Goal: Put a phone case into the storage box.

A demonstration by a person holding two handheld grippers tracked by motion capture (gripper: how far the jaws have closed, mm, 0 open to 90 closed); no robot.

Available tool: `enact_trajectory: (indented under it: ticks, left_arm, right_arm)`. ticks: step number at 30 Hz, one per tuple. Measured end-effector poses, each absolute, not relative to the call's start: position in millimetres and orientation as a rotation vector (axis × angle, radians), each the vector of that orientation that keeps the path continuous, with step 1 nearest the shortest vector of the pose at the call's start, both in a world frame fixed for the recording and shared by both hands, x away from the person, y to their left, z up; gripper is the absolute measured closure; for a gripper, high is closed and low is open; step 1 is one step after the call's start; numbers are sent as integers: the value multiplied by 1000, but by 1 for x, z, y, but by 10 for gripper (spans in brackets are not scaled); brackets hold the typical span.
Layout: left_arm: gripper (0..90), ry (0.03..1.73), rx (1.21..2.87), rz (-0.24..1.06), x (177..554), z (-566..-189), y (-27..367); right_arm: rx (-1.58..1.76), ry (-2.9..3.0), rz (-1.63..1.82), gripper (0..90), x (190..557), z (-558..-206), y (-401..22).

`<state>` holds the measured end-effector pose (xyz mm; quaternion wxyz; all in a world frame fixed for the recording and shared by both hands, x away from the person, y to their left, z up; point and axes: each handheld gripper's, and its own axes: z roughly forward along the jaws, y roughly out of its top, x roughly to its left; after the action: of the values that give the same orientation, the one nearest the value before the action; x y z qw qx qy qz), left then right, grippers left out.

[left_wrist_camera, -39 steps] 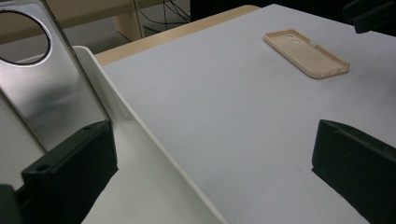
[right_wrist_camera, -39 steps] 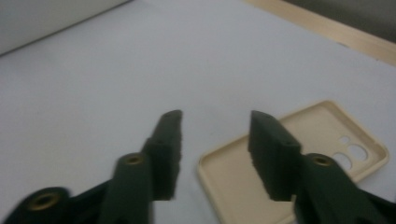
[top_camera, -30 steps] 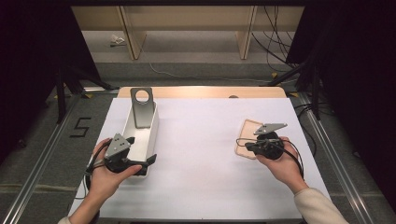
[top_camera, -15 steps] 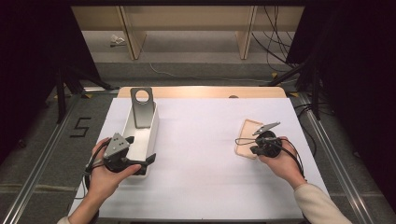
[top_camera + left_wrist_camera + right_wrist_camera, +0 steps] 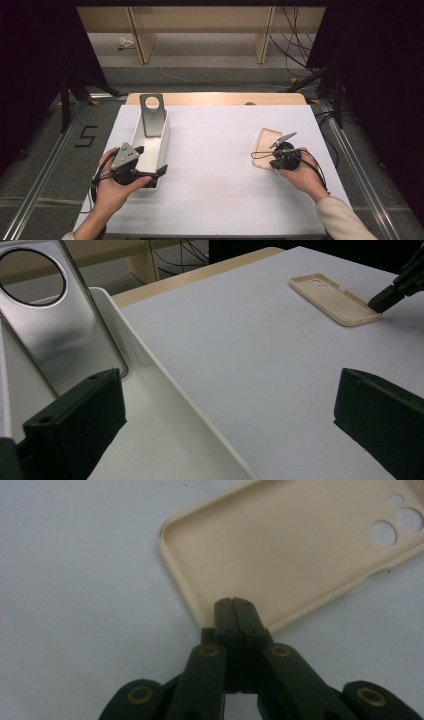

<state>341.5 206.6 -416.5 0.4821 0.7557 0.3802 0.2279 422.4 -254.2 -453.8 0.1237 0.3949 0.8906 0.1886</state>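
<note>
Your right gripper (image 5: 234,601) sits pressed together at the case's (image 5: 280,550) near edge

Nothing's pinched; the beige case lies flat on the table's (image 5: 215,150) right side. Your left gripper (image 5: 134,167) hangs spread wide over the white bin (image 5: 150,145), metal stand (image 5: 152,116) at its far end.

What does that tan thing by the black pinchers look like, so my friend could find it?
Look at the white table, on its right side. A flat tan phone case lies there, open side up, with round camera holes at one end. Unlike the white bin, it's shallow and beige.
</note>
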Motion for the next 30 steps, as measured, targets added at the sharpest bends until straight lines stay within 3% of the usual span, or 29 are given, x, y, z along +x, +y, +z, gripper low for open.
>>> enact_trajectory:
  ticks: [30]
  left_arm:
    - [0,922,1843,552,341,-417,205]
  right_arm:
    - [1126,2590,430,900,427,-452,-275]
